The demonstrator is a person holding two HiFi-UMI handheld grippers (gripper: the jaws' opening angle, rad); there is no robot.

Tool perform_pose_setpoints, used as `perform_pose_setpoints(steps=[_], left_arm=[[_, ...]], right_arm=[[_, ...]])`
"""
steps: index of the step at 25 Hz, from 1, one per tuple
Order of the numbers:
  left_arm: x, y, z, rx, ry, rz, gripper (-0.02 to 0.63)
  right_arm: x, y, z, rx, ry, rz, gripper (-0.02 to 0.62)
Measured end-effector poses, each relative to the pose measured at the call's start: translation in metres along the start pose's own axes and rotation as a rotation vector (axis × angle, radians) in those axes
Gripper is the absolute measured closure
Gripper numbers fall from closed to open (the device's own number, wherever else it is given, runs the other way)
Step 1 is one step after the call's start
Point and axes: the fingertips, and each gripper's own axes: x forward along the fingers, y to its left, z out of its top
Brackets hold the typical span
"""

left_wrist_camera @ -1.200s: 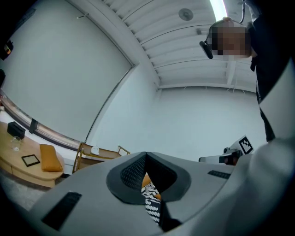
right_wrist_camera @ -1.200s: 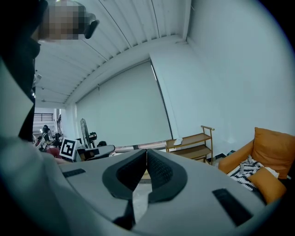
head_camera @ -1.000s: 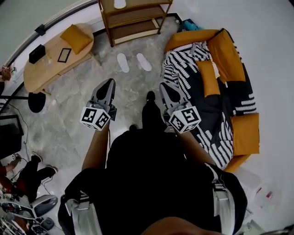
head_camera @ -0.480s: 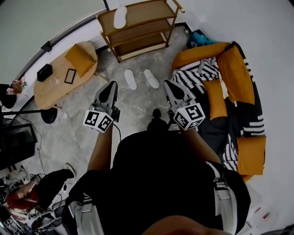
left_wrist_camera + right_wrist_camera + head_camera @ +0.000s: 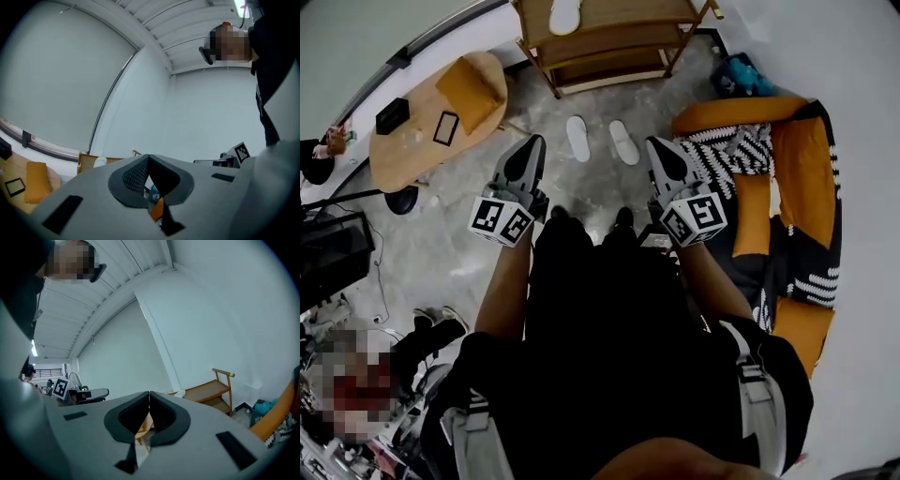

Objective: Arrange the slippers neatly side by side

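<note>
Two white slippers lie side by side on the grey floor in the head view, the left slipper point(image 5: 577, 139) and the right slipper point(image 5: 624, 142), toes toward the wooden shelf. My left gripper point(image 5: 533, 143) is held level to the left of them, shut and empty. My right gripper point(image 5: 655, 143) is held to their right, also shut with nothing in it. In the left gripper view the left gripper point(image 5: 148, 156) has its jaw tips meeting; in the right gripper view the right gripper point(image 5: 149, 393) shows the same. Neither gripper view shows the floor slippers.
A wooden shelf unit point(image 5: 609, 42) stands behind the slippers with a white item point(image 5: 564, 14) on its top level. An oval wooden table point(image 5: 412, 141) with an orange cushion is at the left. An orange sofa point(image 5: 802, 159) with a striped blanket is at the right.
The person has stepped forward: the slippers, shelf and table have come closer and slid lower in the head view. Both grippers travelled along, still shut and level.
</note>
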Motion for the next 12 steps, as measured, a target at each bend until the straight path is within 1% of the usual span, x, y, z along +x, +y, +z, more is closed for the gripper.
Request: perform_pose_setpoints(steps=[3,5,8,10,12], left_arm=[[0.012,0.040,-0.004,-0.026,0.001,0.005,0.592],[0.023,0.068,-0.009,-0.040,0.014,-0.007,0.592],[0.039,0.106,-0.015,-0.034,0.058,-0.049,0.592],[0.045,0.127,-0.024,-0.014,0.092,-0.079,0.592],[0.047,0.150,-0.039,-0.028,0.123,-0.098,0.592]], right_arm=[[0.030,0.000,0.000,-0.039,-0.006,-0.017,0.565],[0.055,-0.006,-0.004,-0.047,0.009,-0.052,0.565],[0.091,-0.015,-0.016,-0.033,0.051,-0.123,0.565],[0.115,-0.016,-0.027,-0.053,0.090,-0.146,0.565],[0.140,-0.016,-0.037,-0.076,0.130,-0.152,0.565]])
